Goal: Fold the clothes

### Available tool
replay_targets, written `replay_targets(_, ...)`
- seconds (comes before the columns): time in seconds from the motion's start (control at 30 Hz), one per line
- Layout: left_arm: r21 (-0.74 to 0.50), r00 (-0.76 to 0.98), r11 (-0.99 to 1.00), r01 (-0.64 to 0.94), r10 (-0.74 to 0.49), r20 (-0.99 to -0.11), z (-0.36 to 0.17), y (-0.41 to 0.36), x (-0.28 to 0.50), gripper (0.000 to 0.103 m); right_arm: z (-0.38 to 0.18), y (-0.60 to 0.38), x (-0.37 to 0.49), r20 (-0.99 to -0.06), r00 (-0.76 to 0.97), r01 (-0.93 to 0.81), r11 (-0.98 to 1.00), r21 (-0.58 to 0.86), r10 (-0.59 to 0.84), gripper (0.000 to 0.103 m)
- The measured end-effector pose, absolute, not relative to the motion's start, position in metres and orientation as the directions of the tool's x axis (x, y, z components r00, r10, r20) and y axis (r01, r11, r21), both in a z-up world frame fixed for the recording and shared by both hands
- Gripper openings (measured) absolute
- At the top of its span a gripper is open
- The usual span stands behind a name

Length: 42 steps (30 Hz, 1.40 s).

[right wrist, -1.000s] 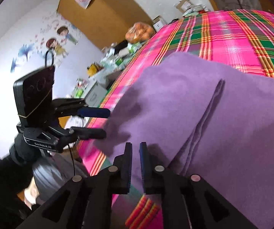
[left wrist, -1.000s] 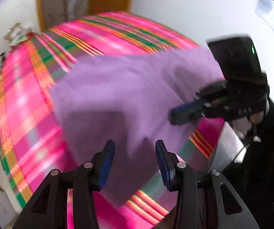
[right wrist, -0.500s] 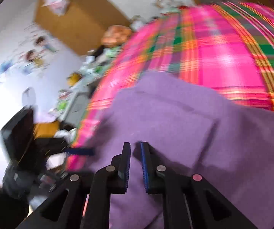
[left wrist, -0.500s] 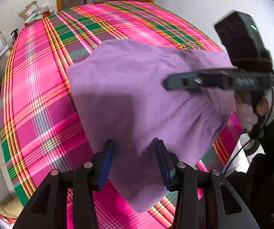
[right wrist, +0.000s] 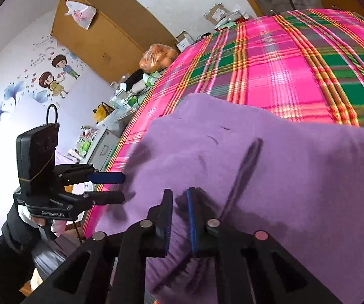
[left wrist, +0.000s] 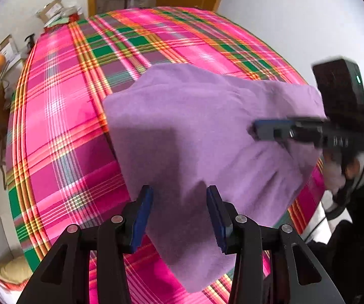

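Note:
A purple garment (left wrist: 207, 131) lies folded on a pink plaid bed cover (left wrist: 63, 116), near the bed's front edge. It also shows in the right wrist view (right wrist: 296, 177), with a fold seam running through it. My left gripper (left wrist: 179, 212) is open and empty, its fingers hovering over the garment's near corner. My right gripper (right wrist: 179, 215) hangs over the garment with its jaws slightly apart and nothing between them. In the left wrist view the right gripper (left wrist: 265, 129) is above the garment's right side. In the right wrist view the left gripper (right wrist: 116, 187) is at the garment's left edge.
The plaid cover (right wrist: 283, 58) stretches back beyond the garment. A brown wardrobe (right wrist: 106, 38), a bag of oranges (right wrist: 158, 58) and cluttered boxes stand along the bed's left side. White walls lie behind and to the right.
My right gripper's jaws have parted a little and it has drawn back towards the garment's near edge. The left gripper stays open over the garment, which has settled flatter.

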<state>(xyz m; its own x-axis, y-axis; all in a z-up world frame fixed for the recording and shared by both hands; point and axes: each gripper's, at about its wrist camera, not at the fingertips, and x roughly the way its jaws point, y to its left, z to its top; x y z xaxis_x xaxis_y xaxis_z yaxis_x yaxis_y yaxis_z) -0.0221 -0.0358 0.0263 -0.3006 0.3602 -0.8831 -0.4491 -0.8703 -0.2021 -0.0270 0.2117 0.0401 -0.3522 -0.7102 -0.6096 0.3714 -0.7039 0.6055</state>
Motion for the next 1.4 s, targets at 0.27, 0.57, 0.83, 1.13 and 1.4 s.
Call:
replay_targets(0.27,-0.149,-0.370,-0.910,-0.387,0.301,-0.879,0.035,-0.034,-0.022,0.046,0.060,0.207,-0.004,-0.591,-0.368,0.441,-0.694,0.569,-0.718,0.017)
replay_targets(0.57,-0.093,-0.377,-0.911,-0.402,0.258,-0.890,0.031,-0.025,-0.014,0.046,0.042,0.202,0.002,-0.607,-0.357,0.457,-0.700,0.549,-0.710,0.009)
replay_targets(0.83,-0.043,-0.367,-0.899,-0.436,0.221,-0.904,0.022,-0.018,-0.004,0.046,0.048,0.195,0.011,-0.631,-0.394,0.491,-0.733,0.470,-0.668,0.010)
replay_targets(1.13,-0.025,-0.367,-0.891,-0.453,0.213,-0.905,0.017,-0.017,0.000,0.047,0.049,0.188,0.019,-0.650,-0.429,0.534,-0.756,0.379,-0.628,0.010)
replay_targets(1.4,-0.022,-0.368,-0.884,-0.467,0.217,-0.904,0.018,-0.019,0.005,0.047,0.057,0.185,0.045,-0.657,-0.437,0.587,-0.748,0.310,-0.615,0.012)
